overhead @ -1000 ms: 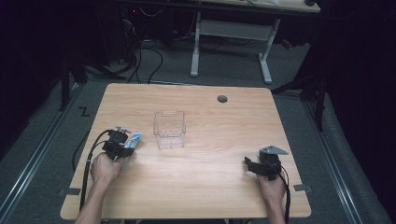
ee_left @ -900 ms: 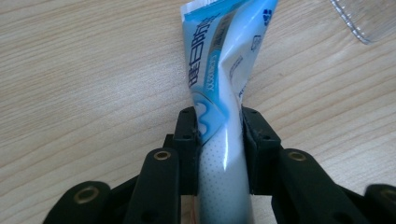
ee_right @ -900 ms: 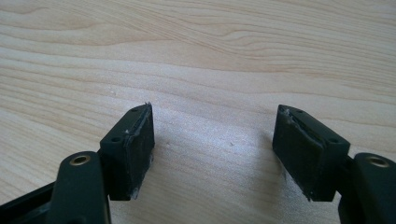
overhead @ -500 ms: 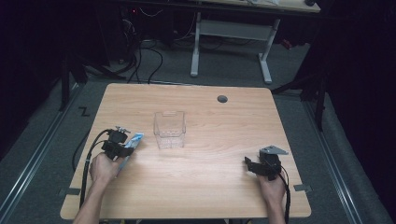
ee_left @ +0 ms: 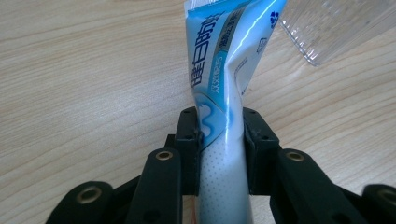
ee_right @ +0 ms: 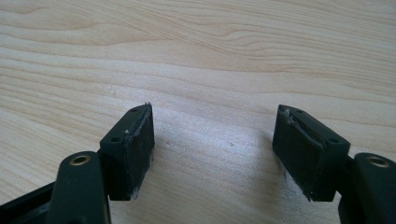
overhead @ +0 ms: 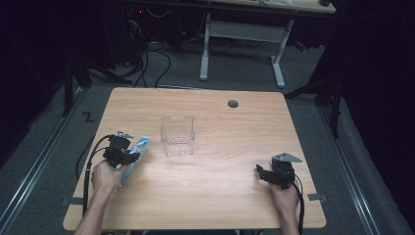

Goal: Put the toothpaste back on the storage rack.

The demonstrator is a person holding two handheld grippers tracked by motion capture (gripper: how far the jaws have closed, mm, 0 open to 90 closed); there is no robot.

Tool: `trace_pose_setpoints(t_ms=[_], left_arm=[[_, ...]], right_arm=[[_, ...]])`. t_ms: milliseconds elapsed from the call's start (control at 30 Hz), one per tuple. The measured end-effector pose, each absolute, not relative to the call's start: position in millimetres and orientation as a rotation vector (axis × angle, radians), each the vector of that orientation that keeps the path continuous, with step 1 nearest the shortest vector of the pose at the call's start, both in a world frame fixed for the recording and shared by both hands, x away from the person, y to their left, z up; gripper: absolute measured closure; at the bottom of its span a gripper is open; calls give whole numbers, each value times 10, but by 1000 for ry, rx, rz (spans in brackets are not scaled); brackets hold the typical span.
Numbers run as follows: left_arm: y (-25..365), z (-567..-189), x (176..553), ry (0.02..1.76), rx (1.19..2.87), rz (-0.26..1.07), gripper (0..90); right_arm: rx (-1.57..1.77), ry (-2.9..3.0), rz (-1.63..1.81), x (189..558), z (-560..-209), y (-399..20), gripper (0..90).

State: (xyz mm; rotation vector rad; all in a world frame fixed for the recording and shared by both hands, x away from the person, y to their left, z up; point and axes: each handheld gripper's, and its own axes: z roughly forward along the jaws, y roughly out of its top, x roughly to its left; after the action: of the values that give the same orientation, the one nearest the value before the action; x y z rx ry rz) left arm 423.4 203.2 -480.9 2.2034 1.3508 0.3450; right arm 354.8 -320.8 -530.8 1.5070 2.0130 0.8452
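Observation:
A blue and white toothpaste tube (ee_left: 224, 70) is pinched between the jaws of my left gripper (ee_left: 220, 140), whose pads press into its lower body and crease it. In the high view the left gripper (overhead: 128, 155) sits at the table's left with the tube (overhead: 139, 146) poking out toward a clear plastic box (overhead: 178, 135) at mid-table. A corner of that box (ee_left: 336, 23) shows just past the tube's far end. My right gripper (ee_right: 212, 135) stands open over bare wood, nothing between its pads. In the high view it (overhead: 262, 172) rests near the front right.
The wooden table (overhead: 220, 147) has a round cable hole (overhead: 233, 104) at the back. A cable loops from the left gripper off the table's left edge. Another desk's white legs stand on the grey floor beyond.

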Motion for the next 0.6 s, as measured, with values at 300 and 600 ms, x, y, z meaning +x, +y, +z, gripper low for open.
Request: trace_pose_setpoints(t_ms=[300, 600], left_arm=[[2092, -4739, 4199, 1345, 2167, 348, 716], [2121, -4693, 4175, 1335, 2130, 340, 714]], right_arm=[[1507, 2013, 845, 3547, -5308, -3207, 295], [1507, 2013, 845, 3548, -5308, -3207, 295]])
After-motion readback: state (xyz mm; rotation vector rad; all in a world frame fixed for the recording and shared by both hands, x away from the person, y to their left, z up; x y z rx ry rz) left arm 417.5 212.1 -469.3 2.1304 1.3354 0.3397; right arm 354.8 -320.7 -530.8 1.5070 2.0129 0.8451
